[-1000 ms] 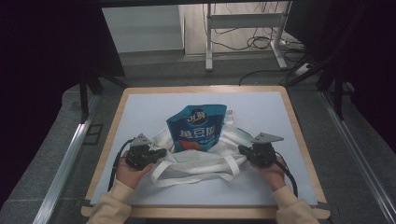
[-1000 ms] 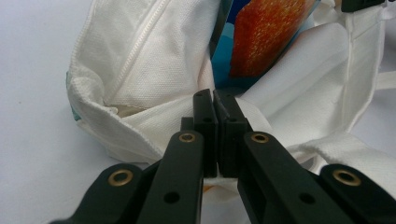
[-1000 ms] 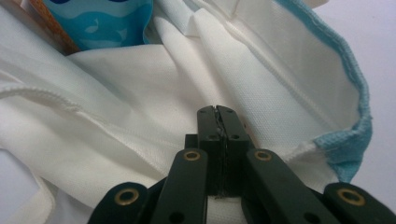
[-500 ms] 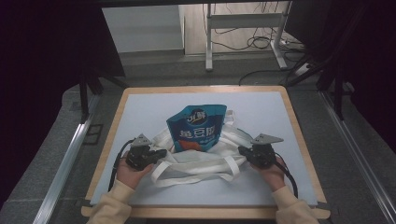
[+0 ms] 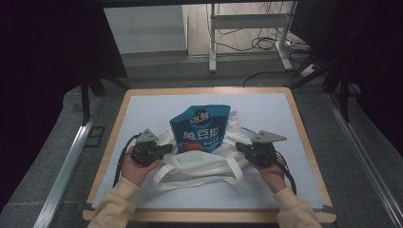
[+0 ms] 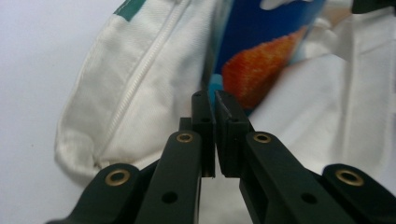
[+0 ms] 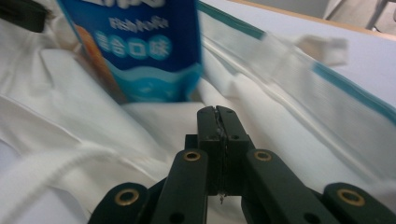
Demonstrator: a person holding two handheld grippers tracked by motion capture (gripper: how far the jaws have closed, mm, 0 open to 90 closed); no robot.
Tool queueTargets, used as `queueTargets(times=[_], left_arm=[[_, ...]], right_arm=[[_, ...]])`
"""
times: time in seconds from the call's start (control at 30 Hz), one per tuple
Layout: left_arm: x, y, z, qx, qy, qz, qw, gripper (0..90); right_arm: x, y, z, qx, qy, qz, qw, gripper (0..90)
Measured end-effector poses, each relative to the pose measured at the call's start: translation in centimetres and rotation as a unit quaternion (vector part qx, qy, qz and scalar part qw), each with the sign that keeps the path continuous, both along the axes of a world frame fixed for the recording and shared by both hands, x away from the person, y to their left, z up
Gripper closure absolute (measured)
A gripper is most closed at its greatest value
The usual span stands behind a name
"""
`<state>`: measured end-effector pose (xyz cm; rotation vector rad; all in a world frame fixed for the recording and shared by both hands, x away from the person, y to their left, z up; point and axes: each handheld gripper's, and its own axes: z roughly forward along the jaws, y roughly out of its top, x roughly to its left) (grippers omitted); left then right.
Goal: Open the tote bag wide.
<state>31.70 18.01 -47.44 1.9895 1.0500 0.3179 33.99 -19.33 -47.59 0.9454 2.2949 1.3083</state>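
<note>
Snack pouch (image 5: 201,128) sits partly inside white tote bag (image 5: 199,159) mid-worktop (image 5: 285,109), top half sticking out. Your left tongs (image 5: 164,151) and right tongs (image 5: 241,148) both pinched on bag fabric at mouth edges. Judged: insertion half done; pouch still needs pushing fully in.

Closed claw (image 7: 218,111), white cloth bag (image 7: 289,116), blue pouch (image 7: 135,51)

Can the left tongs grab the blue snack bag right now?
Probably not yet. The left tongs are pinched on the white cloth bag, whose edge lies between them and the blue snack bag just beyond.
</note>
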Motion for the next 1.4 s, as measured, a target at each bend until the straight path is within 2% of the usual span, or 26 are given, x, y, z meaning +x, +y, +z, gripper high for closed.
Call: queueTargets(times=[0.17,0.27,0.37,0.57,0.8,1.1,1.23,1.4], left_arm=[[1.2,-0.9,-0.5,0.022,0.014,0.015,0.9996,87.8],[2.2,-0.9,-1.0,0.012,0.031,0.022,0.9992,88.0],[2.7,-1.0,-1.3,0.014,0.036,0.030,0.9988,88.4],[3.7,-0.9,-1.8,0.004,0.046,0.049,0.9977,89.6],[4.0,-0.9,-2.1,0.001,0.050,0.056,0.9972,89.7],[4.4,-0.8,-2.5,-0.001,0.055,0.061,0.9966,89.8],[4.1,-0.7,-2.2,-0.006,0.046,0.054,0.9975,89.0],[2.9,-0.5,-1.3,-0.005,0.028,0.042,0.9987,87.3]], right_arm=[[-0.1,1.4,-0.5,-0.016,0.012,0.020,0.9996,88.3],[-0.1,1.6,-1.3,-0.031,0.028,0.028,0.9987,88.3],[-0.5,1.6,-1.9,-0.043,0.041,0.037,0.9976,88.4],[-1.4,1.2,-3.3,-0.061,0.064,0.050,0.9949,88.5],[-2.1,1.3,-4.3,-0.083,0.070,0.058,0.9923,88.8],[-2.2,1.3,-4.5,-0.082,0.072,0.058,0.9922,88.8],[-2.1,1.2,-4.5,-0.080,0.073,0.057,0.9925,88.7],[-2.1,1.2,-4.2,-0.073,0.063,0.053,0.9939,88.6]])
